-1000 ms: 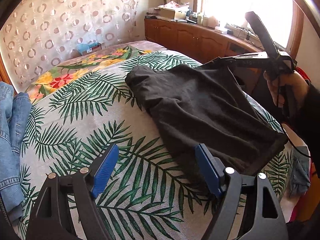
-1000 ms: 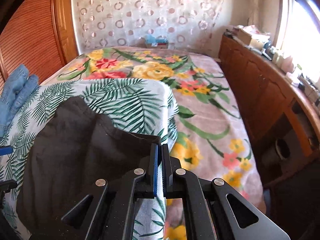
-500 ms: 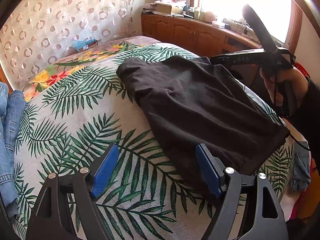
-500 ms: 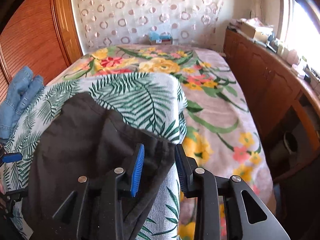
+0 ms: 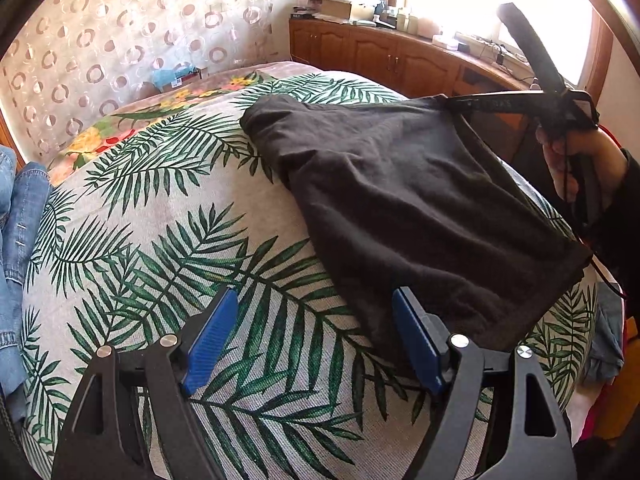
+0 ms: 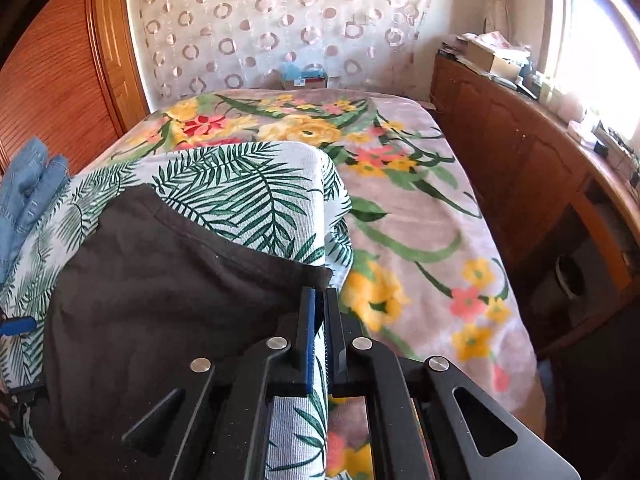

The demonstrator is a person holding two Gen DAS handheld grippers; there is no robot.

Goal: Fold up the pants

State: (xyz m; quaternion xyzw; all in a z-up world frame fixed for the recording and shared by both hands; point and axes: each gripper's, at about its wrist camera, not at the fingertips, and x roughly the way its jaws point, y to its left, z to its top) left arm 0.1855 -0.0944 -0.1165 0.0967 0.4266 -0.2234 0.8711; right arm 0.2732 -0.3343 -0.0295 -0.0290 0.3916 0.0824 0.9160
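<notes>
The black pants [image 5: 420,200] lie folded on the palm-leaf cover [image 5: 200,240], toward its right edge, with one corner lifted off the cover. The right gripper [image 6: 320,300] has just closed; its blue pads are pressed together on that corner of the pants, as the left wrist view confirms, where the fabric rises to the gripper tip [image 5: 448,102]. A hand [image 5: 576,160] grasps the right gripper's handle. The left gripper [image 5: 316,336] hangs above the near edge of the pants with its jaws spread wide and nothing between the pads; the right-side pad [image 5: 416,340] stands over the pants' lower edge, and the left-side pad over bare leaf print. Faint lettering runs along the right gripper's finger in the left wrist view; it is too small to read. No other brand or label is legible. Blue jeans [image 5: 16,240] lie at the left edge of the cover. A floral blanket [image 6: 400,200] covers the bed beyond. A wooden cabinet [image 6: 520,168] runs along the window wall.
</notes>
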